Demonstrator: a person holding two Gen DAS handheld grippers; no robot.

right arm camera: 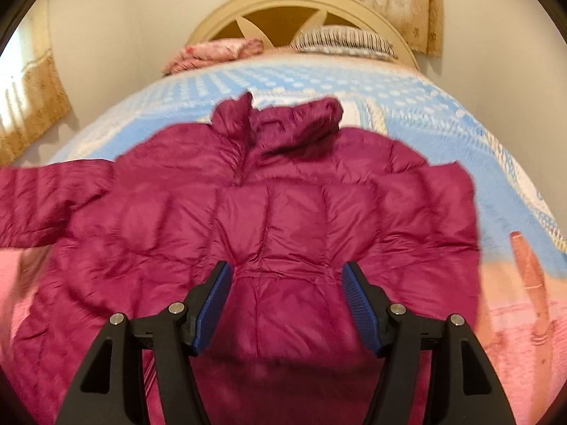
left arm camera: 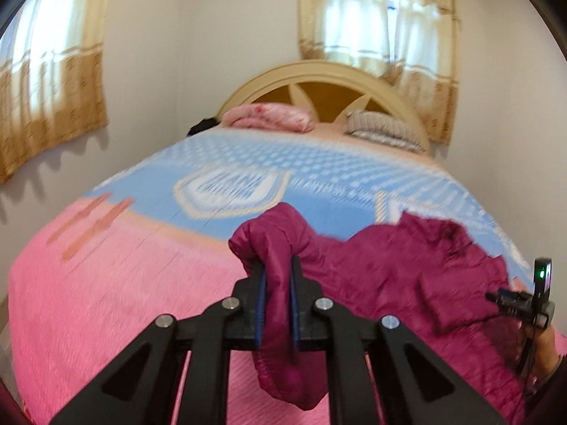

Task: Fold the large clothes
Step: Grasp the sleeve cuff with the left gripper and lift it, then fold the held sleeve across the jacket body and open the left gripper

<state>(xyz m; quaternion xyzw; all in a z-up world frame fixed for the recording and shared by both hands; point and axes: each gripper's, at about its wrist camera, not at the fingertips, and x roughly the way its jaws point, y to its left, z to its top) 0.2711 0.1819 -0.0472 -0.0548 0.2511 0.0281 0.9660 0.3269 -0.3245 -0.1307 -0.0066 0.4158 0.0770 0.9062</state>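
Observation:
A magenta puffer jacket [right arm camera: 283, 212] lies spread on the bed, collar toward the headboard, one sleeve [right arm camera: 42, 205] stretched out to the left. My left gripper [left arm camera: 277, 272] is shut on the cuff end of that sleeve [left arm camera: 276, 241], which bunches above the blue pads and hangs below them. The jacket body [left arm camera: 425, 265] lies to its right. My right gripper [right arm camera: 285, 276] is open and empty, its blue pads [right arm camera: 212, 304] spread just above the jacket's lower middle.
The bed has a blue and pink cover [left arm camera: 124, 265]. A folded pink blanket [left arm camera: 269, 117] and a striped pillow [left arm camera: 386, 127] lie by the cream headboard [right arm camera: 301, 3]. Curtained windows [left arm camera: 375, 17] are behind. The right hand-held device [left arm camera: 531, 301] shows at the left view's right edge.

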